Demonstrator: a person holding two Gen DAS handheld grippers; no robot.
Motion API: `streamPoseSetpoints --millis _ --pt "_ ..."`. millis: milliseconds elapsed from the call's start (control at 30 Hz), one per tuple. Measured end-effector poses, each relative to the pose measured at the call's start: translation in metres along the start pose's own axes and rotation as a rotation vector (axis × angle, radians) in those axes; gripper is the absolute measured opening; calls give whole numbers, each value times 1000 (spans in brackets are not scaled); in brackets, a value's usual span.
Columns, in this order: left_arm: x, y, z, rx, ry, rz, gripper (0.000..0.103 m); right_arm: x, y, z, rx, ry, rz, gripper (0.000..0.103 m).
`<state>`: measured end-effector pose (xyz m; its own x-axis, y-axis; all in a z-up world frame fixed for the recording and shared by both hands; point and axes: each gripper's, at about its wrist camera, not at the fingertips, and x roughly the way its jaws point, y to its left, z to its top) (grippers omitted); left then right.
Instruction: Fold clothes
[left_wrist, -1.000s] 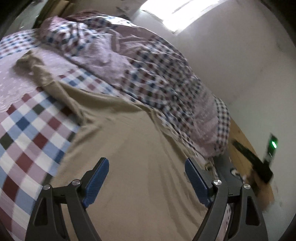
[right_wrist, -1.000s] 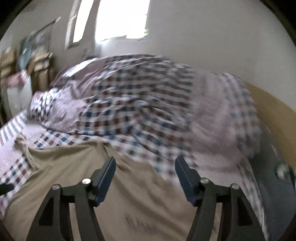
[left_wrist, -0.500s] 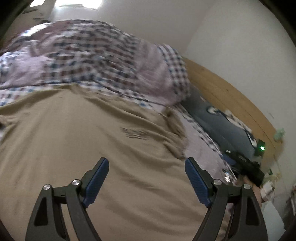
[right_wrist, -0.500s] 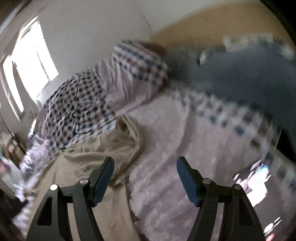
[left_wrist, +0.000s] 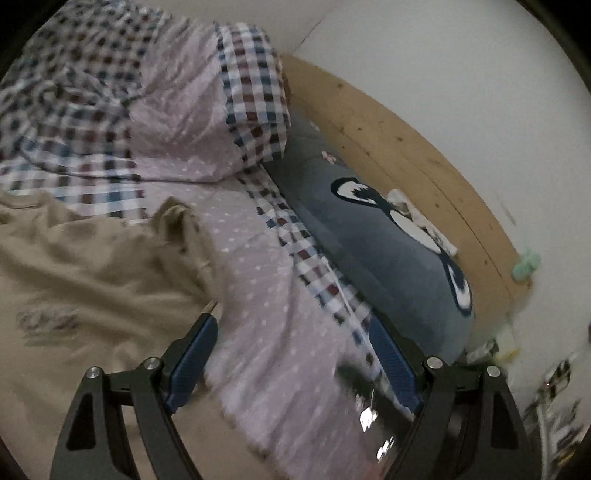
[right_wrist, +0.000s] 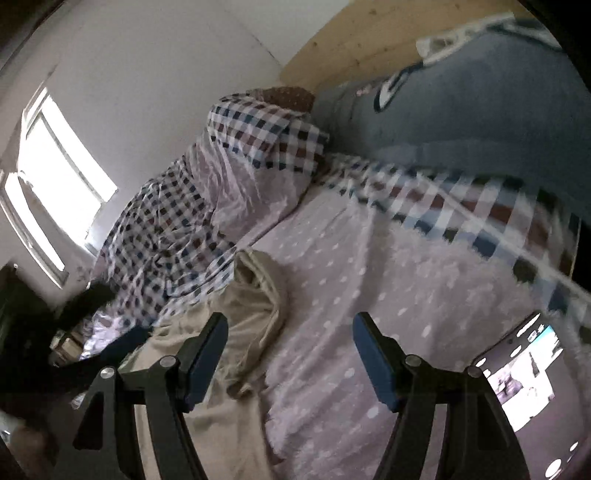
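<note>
I see my left tongs (left_wrist: 291, 354) released, with wide space between the blue pads and nothing inside them. Under them is the pink dotted bed sheet (left_wrist: 266, 266). The beige garment (left_wrist: 92, 266), the thing I must fold, lies spread on the bed to the left of these tongs. Its edge comes just beside the left pad, but I cannot tell if they touch. One bunched sleeve (left_wrist: 177, 221) is ahead of that pad.

My right tongs (right_wrist: 290, 356) are also released and hold nothing. In this view the garment is at the left pad and below it, and the bunched sleeve is just ahead of that pad. The right pad stands over bare pink sheet. A phone with lit screen (right_wrist: 524, 373) lies on the bed to the right of these tongs.

Far ahead of both tongs are the checked quilt (left_wrist: 92, 99), heaped up, a grey-blue pillow (left_wrist: 384, 251) and the wooden headboard (left_wrist: 406, 147).
</note>
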<state>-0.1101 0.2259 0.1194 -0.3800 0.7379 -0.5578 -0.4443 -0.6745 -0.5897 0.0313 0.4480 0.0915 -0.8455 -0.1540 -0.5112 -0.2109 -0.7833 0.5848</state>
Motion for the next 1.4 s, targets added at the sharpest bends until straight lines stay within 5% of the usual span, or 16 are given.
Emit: streamPoseSetpoints --millis 133,467,533,633,667,700,1033,1233,1400 --pt "47 15 35 -109 41 -11 87 1 -2 1 11 22 42 74" --pt "138 60 82 -135 144 285 86 1 -23 5 99 64 115 74" --pt "150 65 84 -124 161 330 79 1 -25 6 103 66 122 74" --pt "160 73 86 -151 161 350 44 2 -29 7 112 76 129 74" --pt "161 71 88 -149 161 361 13 3 -30 7 115 81 132 74" --pt "162 70 90 -146 160 371 4 3 -30 7 116 84 134 74" --pt "91 3 141 -52 -17 164 4 21 -7 -4 -49 180 165 74" --pt "55 -5 167 -28 -62 183 4 45 22 -29 -211 267 159 74" --pt "31 15 161 -83 -76 193 4 51 29 -35 -206 279 156 74"
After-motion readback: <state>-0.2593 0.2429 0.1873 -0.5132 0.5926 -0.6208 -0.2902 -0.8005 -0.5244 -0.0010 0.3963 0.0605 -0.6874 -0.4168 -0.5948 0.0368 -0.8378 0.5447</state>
